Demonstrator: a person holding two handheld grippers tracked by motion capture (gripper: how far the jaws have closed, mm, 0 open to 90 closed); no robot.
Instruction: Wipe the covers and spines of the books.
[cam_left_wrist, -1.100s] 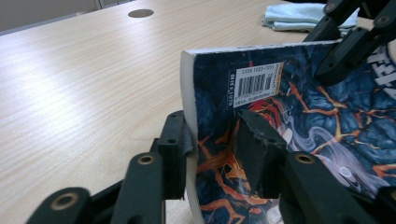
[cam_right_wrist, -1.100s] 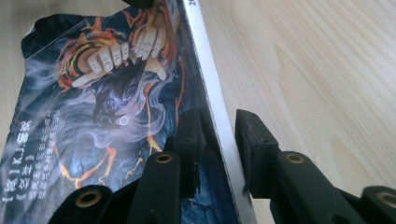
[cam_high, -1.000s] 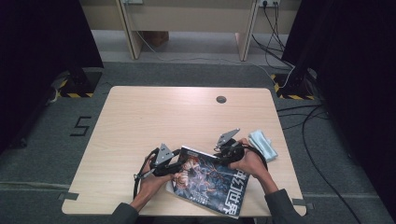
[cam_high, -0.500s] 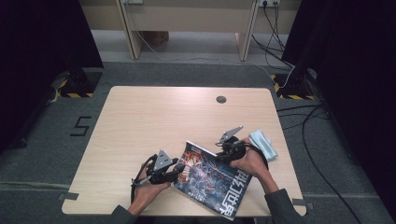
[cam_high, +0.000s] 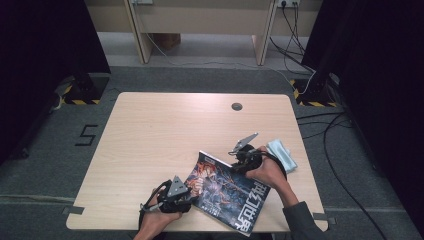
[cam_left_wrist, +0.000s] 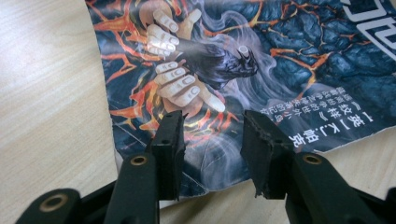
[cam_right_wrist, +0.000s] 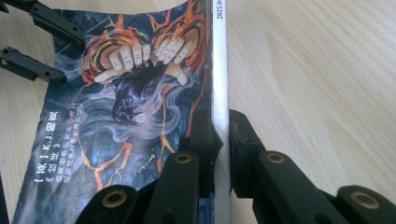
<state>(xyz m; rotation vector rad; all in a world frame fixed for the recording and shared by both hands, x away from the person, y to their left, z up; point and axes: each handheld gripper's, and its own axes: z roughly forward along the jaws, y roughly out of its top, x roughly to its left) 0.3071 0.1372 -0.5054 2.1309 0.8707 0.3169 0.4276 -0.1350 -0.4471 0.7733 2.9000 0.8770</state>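
A magazine (cam_high: 227, 192) with a dark blue and orange cover lies askew near the table's front edge. My right gripper (cam_high: 241, 164) is shut on its white spine; in the right gripper view the jaws (cam_right_wrist: 220, 119) clamp that spine from both sides beside the cover (cam_right_wrist: 116, 93). My left gripper (cam_high: 194, 194) sits at the magazine's left corner. In the left gripper view its jaws (cam_left_wrist: 212, 119) stand apart above the cover (cam_left_wrist: 280, 56), whose edge curls up slightly; nothing is pinched. The left gripper (cam_right_wrist: 70, 56) also appears at the top left of the right gripper view.
A pale blue-green folded cloth (cam_high: 282, 154) lies just right of my right hand. The wooden table (cam_high: 165, 135) has a cable hole (cam_high: 236, 106) near its far edge. Black curtains stand on both sides and cables lie on the floor at the right.
My left gripper has slid toward the table's near edge along the magazine's left side. The right gripper and the magazine's spine have stayed put.
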